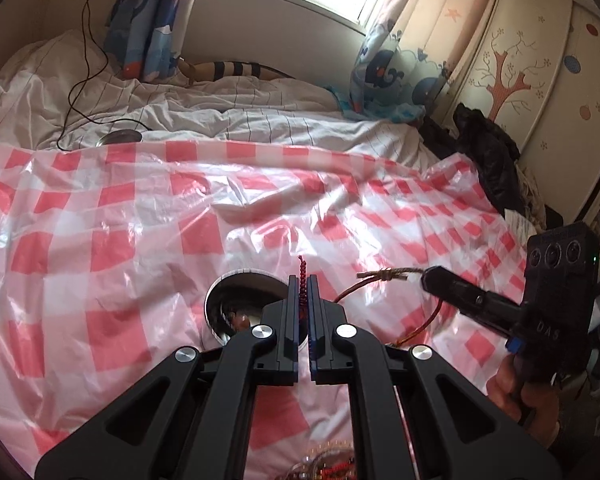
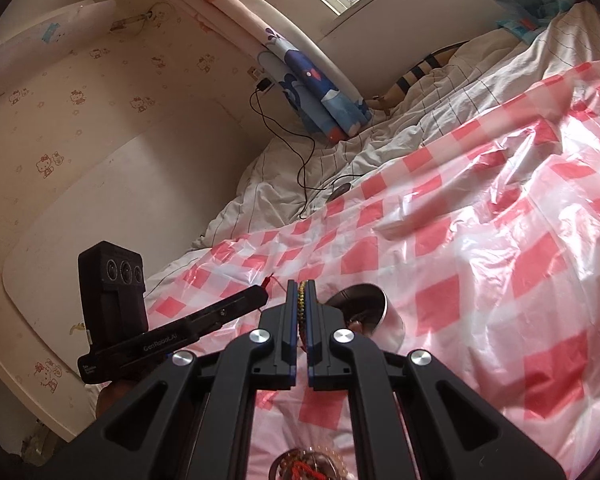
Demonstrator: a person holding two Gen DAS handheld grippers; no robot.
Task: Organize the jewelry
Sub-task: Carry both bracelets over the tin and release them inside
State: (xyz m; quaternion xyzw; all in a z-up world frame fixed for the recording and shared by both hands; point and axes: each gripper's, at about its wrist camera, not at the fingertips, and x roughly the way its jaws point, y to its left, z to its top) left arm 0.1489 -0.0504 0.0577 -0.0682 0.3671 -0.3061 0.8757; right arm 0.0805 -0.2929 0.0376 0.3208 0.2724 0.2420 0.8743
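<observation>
My left gripper (image 1: 302,280) is shut on a red braided cord (image 1: 302,266) whose end sticks up past the tips. A thin red loop with a gold knot (image 1: 382,276) runs to my right gripper (image 1: 426,276), held by a hand at the right. In the right wrist view my right gripper (image 2: 301,286) is shut on a gold and red beaded cord (image 2: 301,300). My left gripper (image 2: 262,294) is close on its left, with a red thread end at its tip. A small metal cup (image 1: 242,280) (image 2: 392,320) stands on the sheet just behind both grippers. Whether both hold one bracelet is unclear.
A red and white checkered plastic sheet (image 1: 140,220) covers the bed. More beaded jewelry (image 1: 328,464) (image 2: 308,464) lies below the grippers. A black cable (image 1: 84,60) runs to a round disc (image 1: 120,136) on the white bedding. Dark clothing (image 1: 488,152) is piled by the wardrobe.
</observation>
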